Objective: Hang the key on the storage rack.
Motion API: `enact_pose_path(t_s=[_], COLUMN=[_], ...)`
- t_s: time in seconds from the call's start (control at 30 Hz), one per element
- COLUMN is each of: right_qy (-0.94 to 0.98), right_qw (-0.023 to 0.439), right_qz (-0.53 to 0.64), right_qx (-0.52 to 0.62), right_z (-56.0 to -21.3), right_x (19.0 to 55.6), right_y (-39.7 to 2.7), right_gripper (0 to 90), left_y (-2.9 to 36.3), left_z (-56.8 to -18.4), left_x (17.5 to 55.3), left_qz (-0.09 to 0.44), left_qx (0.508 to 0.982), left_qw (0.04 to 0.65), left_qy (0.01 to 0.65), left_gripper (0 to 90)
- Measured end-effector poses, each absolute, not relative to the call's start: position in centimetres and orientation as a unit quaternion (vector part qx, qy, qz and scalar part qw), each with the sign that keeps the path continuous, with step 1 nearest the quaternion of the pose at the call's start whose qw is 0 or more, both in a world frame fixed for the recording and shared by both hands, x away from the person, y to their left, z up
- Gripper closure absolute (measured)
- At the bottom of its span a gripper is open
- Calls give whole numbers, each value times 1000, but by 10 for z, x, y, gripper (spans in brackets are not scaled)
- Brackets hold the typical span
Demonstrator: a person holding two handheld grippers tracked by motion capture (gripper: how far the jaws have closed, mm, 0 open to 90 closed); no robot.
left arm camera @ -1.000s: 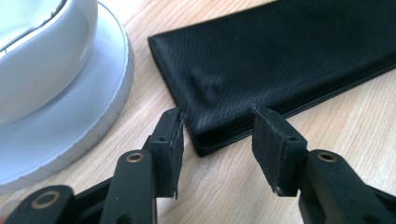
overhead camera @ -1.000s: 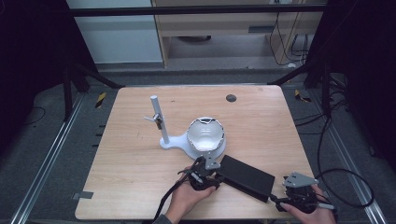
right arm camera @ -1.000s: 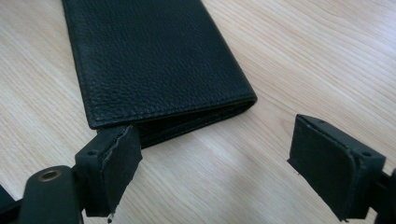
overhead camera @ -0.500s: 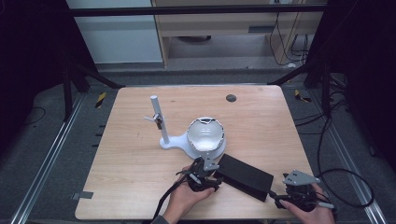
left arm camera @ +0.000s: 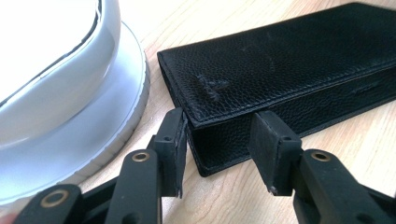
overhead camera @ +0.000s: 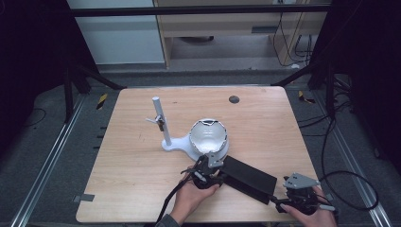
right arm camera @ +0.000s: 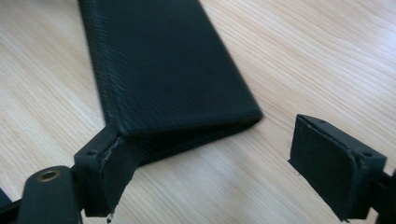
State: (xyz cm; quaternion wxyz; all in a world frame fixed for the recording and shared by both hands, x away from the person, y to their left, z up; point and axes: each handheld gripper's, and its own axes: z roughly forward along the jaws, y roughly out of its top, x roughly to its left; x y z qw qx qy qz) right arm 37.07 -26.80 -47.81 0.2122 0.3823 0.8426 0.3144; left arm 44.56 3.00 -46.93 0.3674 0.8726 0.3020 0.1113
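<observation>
A long black leather case [overhead camera: 248, 178] lies slantwise near the table's front edge. My left gripper [overhead camera: 213, 169] is at its left end, beside the white dome. In the left gripper view the jaws of my left gripper [left arm camera: 219, 140] straddle the corner of the case [left arm camera: 289, 60]. They have just been closing, and both pads press on that corner. My right gripper [overhead camera: 280, 202] is at the case's right end. In the right gripper view my right gripper [right arm camera: 217, 144] stands wide open. Its left pad [right arm camera: 109, 161] touches the corner of the case [right arm camera: 159, 70], and the other pad is apart over bare wood.
A white stand with a thin upright pole [overhead camera: 161, 122] and a tilted white dome [overhead camera: 209, 137] sits mid-table, its base [left arm camera: 93, 140] close to the case's left end. A small dark disc [overhead camera: 233, 99] lies at the back. Cables trail off the front edge [overhead camera: 142, 218].
Both hands stay where they were. The case has not visibly moved on the table.
</observation>
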Motion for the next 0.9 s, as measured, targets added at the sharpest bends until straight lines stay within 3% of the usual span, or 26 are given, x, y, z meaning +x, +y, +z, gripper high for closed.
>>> enact_pose_path(t_s=[0.57, 0.77, 0.9], right_qy=[881, 890, 895], right_qw=[222, 223, 219], right_qz=[274, 252, 237], right_qx=[316, 308, 306], right_z=[-469, -467, -468], right_x=[401, 411, 416], right_y=[-200, -183, -176], right_gripper=[167, 230, 336], left_y=[30, 30, 32], left_z=[-463, -462, -461], left_x=[449, 449, 449], left_qz=[106, 103, 101], left_qx=[869, 868, 866], left_qw=[374, 376, 378], left_qy=[307, 308, 312], left_gripper=[571, 568, 555])
